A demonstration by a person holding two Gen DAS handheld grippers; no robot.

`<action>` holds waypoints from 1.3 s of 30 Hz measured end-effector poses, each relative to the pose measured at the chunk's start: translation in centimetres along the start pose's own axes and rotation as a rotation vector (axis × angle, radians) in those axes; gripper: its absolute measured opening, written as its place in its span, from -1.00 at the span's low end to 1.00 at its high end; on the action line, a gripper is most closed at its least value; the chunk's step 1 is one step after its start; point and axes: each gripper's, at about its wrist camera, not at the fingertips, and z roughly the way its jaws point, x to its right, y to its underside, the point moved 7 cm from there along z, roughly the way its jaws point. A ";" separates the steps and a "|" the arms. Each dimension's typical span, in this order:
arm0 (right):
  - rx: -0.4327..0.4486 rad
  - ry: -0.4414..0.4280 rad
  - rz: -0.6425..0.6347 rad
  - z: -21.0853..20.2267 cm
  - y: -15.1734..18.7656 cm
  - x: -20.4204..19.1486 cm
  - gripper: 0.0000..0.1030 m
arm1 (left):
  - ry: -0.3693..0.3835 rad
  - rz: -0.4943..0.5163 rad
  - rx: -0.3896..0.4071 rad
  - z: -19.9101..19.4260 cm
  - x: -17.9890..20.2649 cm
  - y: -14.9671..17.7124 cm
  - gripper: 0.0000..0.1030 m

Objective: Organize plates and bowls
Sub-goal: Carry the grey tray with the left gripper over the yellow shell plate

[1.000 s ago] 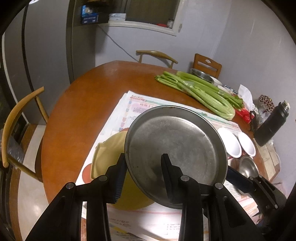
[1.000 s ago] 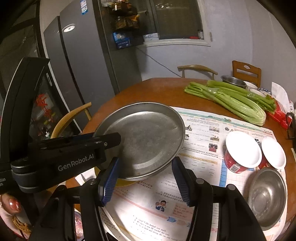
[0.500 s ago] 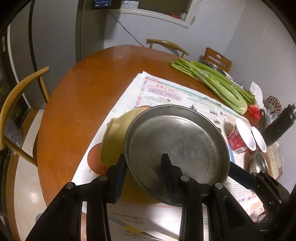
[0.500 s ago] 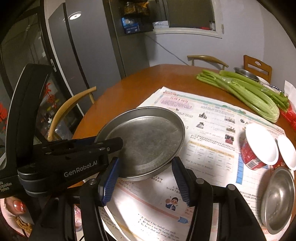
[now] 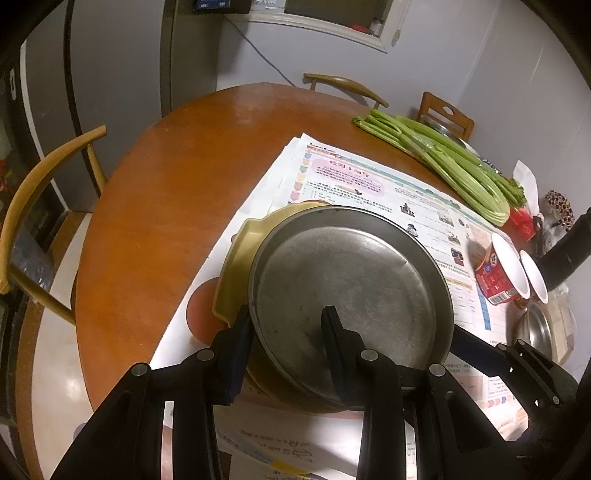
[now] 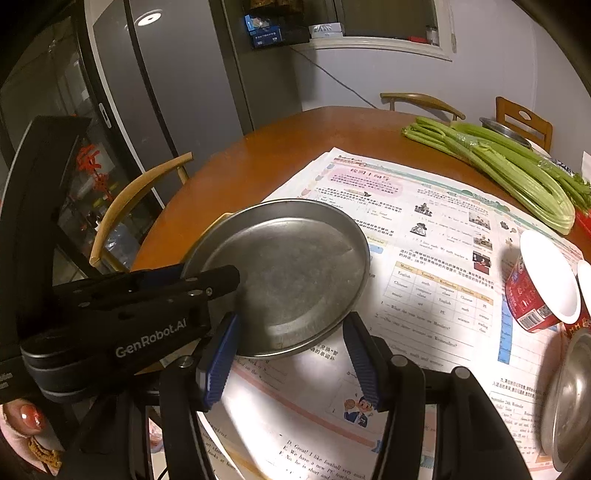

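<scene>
Round wooden worktop [image 5: 166, 206], brown and shiny, in a small room with grey walls. Covers the near and right part of it: a spread newspaper [image 5: 369, 177] with coloured pictures. Along the far right edge, a long bundle of celery [image 5: 461, 162]. Near the right edge, on the newspaper, two red cups [image 5: 498, 273] with white inside, tilted and just beside each other. Below them a steel bowl [image 5: 539, 325], and beside the cups a dark bottle [image 5: 569, 251]. Around the worktop, wooden chairs [image 5: 44, 173] with curved backs, at the left edge and at the far edge. Behind, a tall grey fridge [image 6: 177, 92] and a white window sill [image 5: 332, 27].

Toward the near edge, over the newspaper, a metal plate [image 5: 351, 288], round, shallow and dull. Lies over a yellow dish [image 5: 236, 266], which shows only at the plate's left and far side. Cannot tell if touching it or just above.

Left gripper [image 5: 284, 321] pointing steeply down, clamped on the plate's near left rim, one finger outside the wall and one on the inside. Right gripper [image 6: 291, 332] also angled down, coming from the right side. Has the blue pads set against the plate's near rim, one on each side, with no wider opening. At the low left corner of the right wrist view, a hand [image 6: 26, 417] with a red nail under the left gripper's body.
</scene>
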 end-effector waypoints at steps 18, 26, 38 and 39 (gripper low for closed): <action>-0.016 0.001 0.008 0.8 0.2 0.0 0.12 | -0.019 0.008 0.013 -0.2 -0.2 -0.6 -0.23; -0.018 0.002 0.002 0.9 0.2 -0.2 0.12 | -0.002 -0.008 0.016 -0.8 -0.7 -0.6 -0.23; -0.012 -0.005 -0.015 0.7 0.1 -0.6 0.13 | 0.010 -0.017 0.062 -2.9 -1.1 -1.1 -0.22; -0.012 -0.006 -0.016 0.6 0.1 -0.6 0.13 | 0.009 -0.017 0.063 -3.0 -1.2 -1.0 -0.22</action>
